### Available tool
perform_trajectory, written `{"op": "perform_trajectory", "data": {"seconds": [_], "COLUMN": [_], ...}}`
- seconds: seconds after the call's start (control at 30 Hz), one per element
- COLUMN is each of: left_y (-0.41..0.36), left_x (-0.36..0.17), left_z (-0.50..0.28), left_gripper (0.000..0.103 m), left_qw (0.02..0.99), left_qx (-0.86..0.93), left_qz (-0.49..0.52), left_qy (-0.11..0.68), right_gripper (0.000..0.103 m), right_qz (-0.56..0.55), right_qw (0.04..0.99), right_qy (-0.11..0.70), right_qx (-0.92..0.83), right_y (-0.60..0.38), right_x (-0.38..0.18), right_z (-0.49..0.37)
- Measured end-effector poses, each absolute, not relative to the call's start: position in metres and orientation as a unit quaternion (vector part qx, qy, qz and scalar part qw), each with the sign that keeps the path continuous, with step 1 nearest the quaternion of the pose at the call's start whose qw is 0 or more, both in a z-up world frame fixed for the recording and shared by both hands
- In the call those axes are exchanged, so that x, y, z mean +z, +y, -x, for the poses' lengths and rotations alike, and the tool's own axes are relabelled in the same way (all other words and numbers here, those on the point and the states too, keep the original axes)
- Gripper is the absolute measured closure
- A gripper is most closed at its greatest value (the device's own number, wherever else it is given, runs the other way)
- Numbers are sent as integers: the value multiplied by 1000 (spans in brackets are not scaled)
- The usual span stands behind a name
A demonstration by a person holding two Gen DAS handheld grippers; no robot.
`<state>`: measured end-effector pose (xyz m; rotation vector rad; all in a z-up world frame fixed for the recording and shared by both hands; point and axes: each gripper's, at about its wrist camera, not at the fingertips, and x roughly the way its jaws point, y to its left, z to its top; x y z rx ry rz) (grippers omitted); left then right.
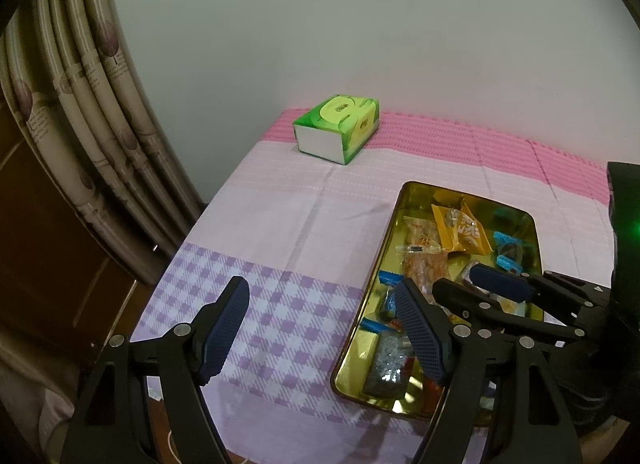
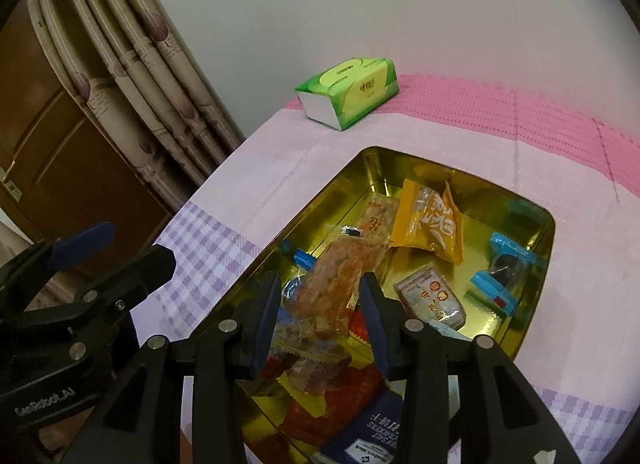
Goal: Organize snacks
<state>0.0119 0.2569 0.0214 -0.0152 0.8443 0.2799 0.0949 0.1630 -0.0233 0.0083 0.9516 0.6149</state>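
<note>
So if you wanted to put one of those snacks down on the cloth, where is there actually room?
The widest bare stretch of the tablecloth lies between the green tissue box and the gold tin, reaching the table's curtain-side edge. A pink strip behind the tin is free too. Inside the tin it is crowded, especially the near end under the right gripper.

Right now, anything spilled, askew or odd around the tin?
Nothing stands out. All snacks visible lie inside the gold tin, loosely heaped, none on the cloth. The green tissue box sits skewed to the table edge near the wall, which is minor.
</note>
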Motion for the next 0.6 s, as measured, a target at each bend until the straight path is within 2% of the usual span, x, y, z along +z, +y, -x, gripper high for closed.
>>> {"op": "perform_trajectory", "data": {"seconds": [0.3,0.4,0.5,0.57,0.6], "left_y": [257,255,256,255,253], "left_x": [27,30,35,41,45], "left_z": [-9,-8,-3,2,5], "left_gripper": [27,27,27,27,27], "left_qw": [908,908,913,919,923], "left_qx": [143,151,152,157,162], "left_qz": [16,14,21,21,19], "left_qy": [394,390,378,361,349], "right_gripper": [59,53,40,17,13], "right_qz": [5,18,46,61,64], "right_qw": [863,879,910,928,937], "right_qy": [421,399,351,314,293], "right_qx": [279,260,217,191,181], "right_y": [156,152,147,143,140], "right_x": [-8,1,17,29,35], "right_z": [-85,-77,-59,-45,-37]}}
